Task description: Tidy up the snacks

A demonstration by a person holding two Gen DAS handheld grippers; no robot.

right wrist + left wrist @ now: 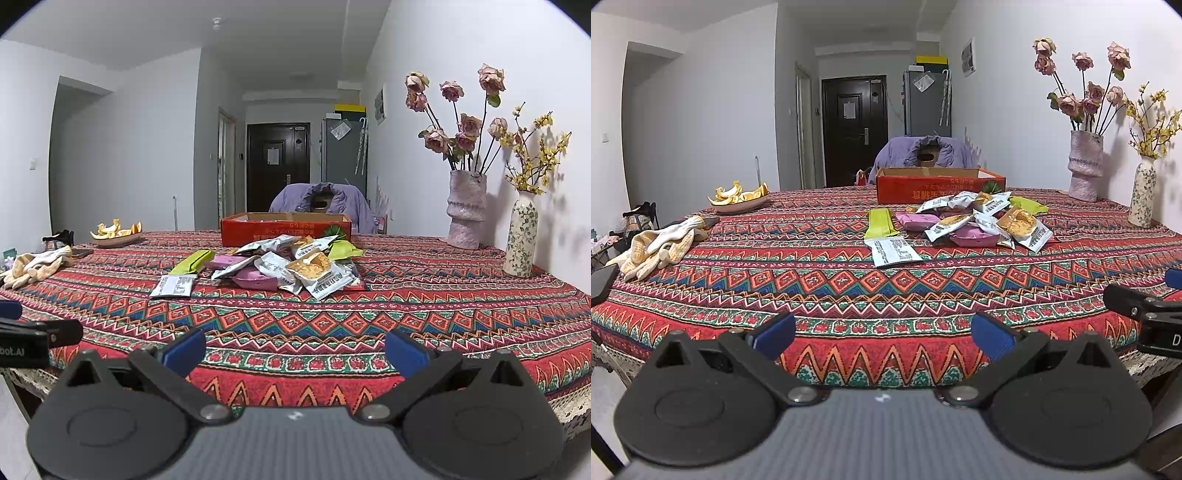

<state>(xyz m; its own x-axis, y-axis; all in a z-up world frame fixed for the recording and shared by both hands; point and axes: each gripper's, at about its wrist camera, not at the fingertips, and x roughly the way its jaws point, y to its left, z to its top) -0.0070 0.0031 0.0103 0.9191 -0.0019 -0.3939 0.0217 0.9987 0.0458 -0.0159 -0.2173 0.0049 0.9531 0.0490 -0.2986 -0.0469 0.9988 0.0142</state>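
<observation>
White walls [129, 147], dark door [277, 168] down hallway, patterned tablecloth [406, 314]

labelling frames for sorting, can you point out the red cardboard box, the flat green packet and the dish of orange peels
red cardboard box [284, 233], right wrist view, on its front wall
flat green packet [880, 222], left wrist view, mid-wrapper
dish of orange peels [740, 206], left wrist view, on its front rim

Glossy plastic snack packets [291, 266] lie on woven cloth tablecloth [406, 314] near matt cardboard box [284, 230].
</observation>
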